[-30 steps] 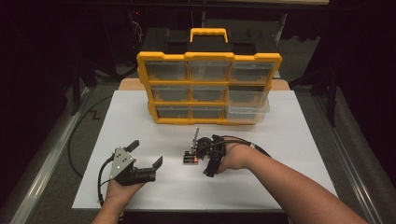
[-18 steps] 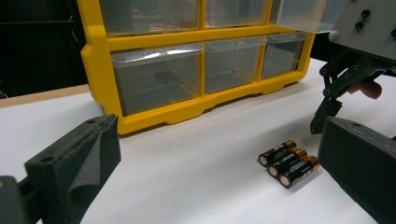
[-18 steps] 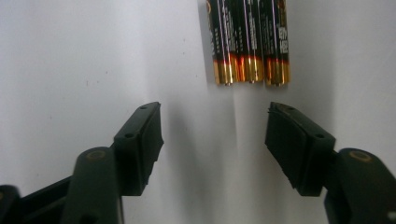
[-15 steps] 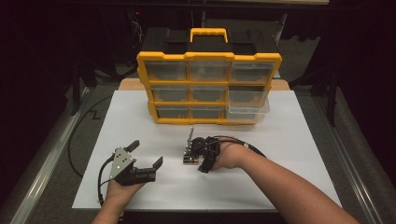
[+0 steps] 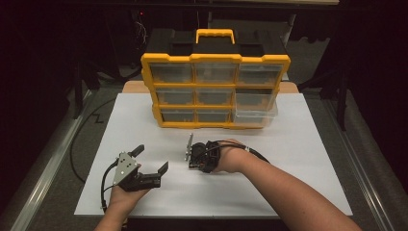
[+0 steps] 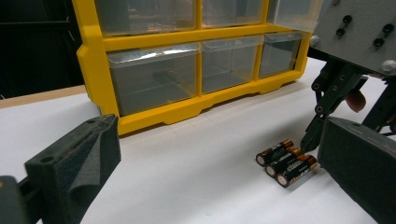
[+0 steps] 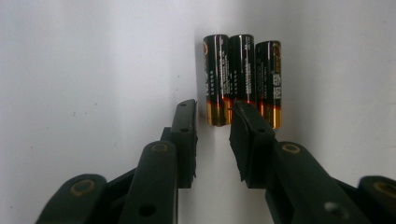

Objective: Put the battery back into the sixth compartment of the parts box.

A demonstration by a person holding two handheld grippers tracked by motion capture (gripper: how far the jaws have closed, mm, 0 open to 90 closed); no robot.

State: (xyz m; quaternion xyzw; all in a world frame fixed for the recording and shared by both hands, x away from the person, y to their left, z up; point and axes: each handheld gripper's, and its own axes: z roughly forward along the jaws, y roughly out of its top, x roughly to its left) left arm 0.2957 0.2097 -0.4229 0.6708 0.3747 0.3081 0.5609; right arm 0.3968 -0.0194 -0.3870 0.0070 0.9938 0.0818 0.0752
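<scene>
Three black-and-gold batteries (image 7: 240, 74) lie side by side on the white tabletop (image 5: 288, 163). My right gripper (image 7: 214, 108) points down at them, its jaws a narrow gap apart. The gold end of the leftmost battery sits between the jaw tips, with a sliver of table showing beside the left jaw. In the left gripper view the batteries (image 6: 286, 162) lie just below the right gripper's fingertip (image 6: 308, 142). My left gripper (image 5: 151, 159) rests at the front left, wide open and holding nothing. From above, the right gripper (image 5: 192, 156) is at the table's middle front.
A yellow organizer (image 5: 215, 91) with clear drawers and a black top stands at the back centre. Its bottom-right drawer (image 5: 255, 113) is pulled partway out. Cables trail from both grippers. The table's edges drop to dark floor on both sides.
The right hand and its gripper have slid a little to the left over the batteries. The left gripper has not moved.
</scene>
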